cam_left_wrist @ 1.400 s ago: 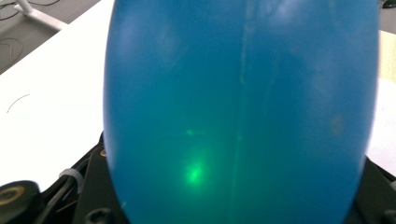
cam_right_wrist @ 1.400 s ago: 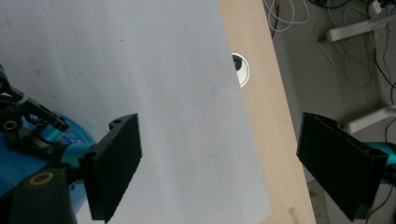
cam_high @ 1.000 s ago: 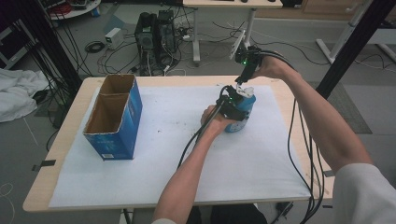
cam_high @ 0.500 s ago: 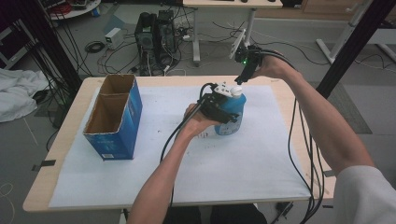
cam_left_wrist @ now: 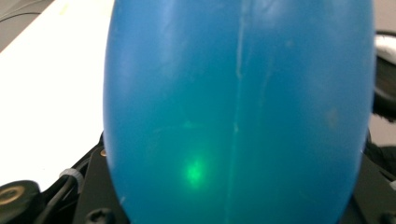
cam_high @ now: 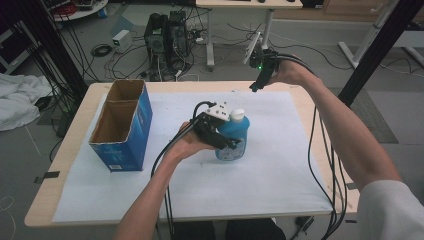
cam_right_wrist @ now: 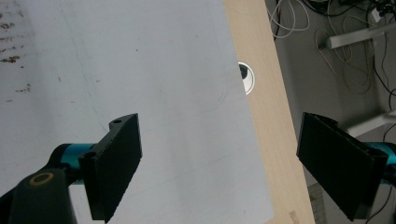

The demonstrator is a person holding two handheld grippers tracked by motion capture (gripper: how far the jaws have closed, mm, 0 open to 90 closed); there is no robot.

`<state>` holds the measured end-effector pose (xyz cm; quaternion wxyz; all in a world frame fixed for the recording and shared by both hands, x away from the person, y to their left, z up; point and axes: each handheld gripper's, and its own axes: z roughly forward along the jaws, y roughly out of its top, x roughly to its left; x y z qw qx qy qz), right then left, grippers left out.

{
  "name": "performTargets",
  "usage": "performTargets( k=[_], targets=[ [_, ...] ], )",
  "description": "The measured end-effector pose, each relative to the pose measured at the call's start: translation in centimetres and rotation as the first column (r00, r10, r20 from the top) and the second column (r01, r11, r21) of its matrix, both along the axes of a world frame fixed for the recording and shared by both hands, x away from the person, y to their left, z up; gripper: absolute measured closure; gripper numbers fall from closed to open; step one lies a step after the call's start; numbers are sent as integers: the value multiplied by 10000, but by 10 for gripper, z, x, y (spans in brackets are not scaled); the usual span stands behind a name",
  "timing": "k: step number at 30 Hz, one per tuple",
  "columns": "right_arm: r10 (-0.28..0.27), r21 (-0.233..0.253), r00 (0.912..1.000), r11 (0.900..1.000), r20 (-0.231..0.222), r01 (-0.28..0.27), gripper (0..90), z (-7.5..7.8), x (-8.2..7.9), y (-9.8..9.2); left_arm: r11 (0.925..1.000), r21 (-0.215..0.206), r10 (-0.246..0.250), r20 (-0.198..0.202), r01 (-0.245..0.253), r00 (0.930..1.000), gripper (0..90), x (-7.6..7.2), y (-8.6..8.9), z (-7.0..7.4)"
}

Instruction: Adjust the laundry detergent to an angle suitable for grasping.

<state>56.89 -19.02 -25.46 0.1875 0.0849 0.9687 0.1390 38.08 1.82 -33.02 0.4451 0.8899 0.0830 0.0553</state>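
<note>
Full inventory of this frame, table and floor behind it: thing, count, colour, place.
bottle: 1, blue with white cap, centre of the table, clamped by the left gripper
box: 1, blue cardboard, open top, two compartments, left side of the table
sheet: 1, white, covers most of the table
table: 1, light wood
computer towers: 2, black, floor behind the table
cloth: 1, white, floor at far left
left gripper: 1, black, shut on the bottle
right gripper: 1, black, jaws open, held above the far edge of the table
</note>
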Motion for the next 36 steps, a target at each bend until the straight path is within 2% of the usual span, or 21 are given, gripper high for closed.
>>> performTargets(
  k=[1,3,5,6,9,16,17,18,19,20,21,22,24,27,29,32,34,35,36],
  targets=[
    [26,-10,10000,10000,-10,-26,132,0,-1,1,9998,24,-172,-35,172,9998,453,-6,5,-5],
    [114,50,9999,9999,14,-114,132,1,-2,2,9993,171,-345,-55,346,9994,453,-10,10,-10],
    [29,66,10000,10000,16,-29,132,1,-1,2,9996,116,-253,-151,255,9996,453,-12,12,-16],
    [-50,31,10000,10000,0,50,132,1,-1,2,9994,248,-230,-74,232,9997,453,-13,14,-18],
    [64,-23,10000,10000,-20,-64,133,-1,-2,4,9998,129,-125,-156,127,9998,453,-12,17,-23],
    [60,-87,10000,9999,-12,-60,133,-2,-3,7,9996,-99,-264,-324,261,9991,453,-18,18,-29],
    [583,-307,9982,9979,131,-579,132,-1,0,6,9994,196,-291,-211,295,9994,453,-18,20,-29],
    [583,-307,9982,9979,131,-579,132,-1,0,6,9994,196,-291,-211,295,9994,453,-18,20,-29],
    [150,-35,9999,9999,36,-150,132,-3,-3,8,9997,172,-171,-208,175,9996,453,-18,21,-32],
    [126,-24,9999,9999,-2,-126,133,-3,-3,9,9999,113,-59,-255,62,9997,453,-17,21,-34],
    [136,-31,9999,9999,11,-136,133,-3,-3,9,9992,353,-175,-83,178,9998,453,-15,23,-33],
    [149,-11,9999,9999,6,-149,132,-3,-3,9,9999,150,-51,-241,54,9997,453,-16,22,-35],
    [175,-24,9998,9998,3,-175,133,-3,-3,9,9996,291,-35,-166,40,9999,453,-15,23,-36],
    [114,-30,9999,9999,-16,-114,133,-4,-3,10,9996,291,-35,-166,40,9999,453,-15,23,-36],
    [180,-80,9998,9998,-5,-180,132,-4,-3,10,9996,182,-222,-345,228,9992,452,-11,26,-39],
    [191,-46,9998,9998,8,-191,133,-4,-4,11,9998,-99,-159,-295,156,9994,452,-11,28,-42],
    [219,-53,9998,9997,-1,-219,133,-4,-4,12,9997,-138,-184,-260,181,9995,452,-12,28,-42],
    [192,-46,9998,9998,0,-192,133,-4,-4,12,9990,171,-418,-166,421,9990,451,-11,30,-40],
    [270,-57,9996,9996,0,-270,133,-4,-4,13,9991,154,-380,-172,383,9991,449,-12,29,-40]
  ],
)
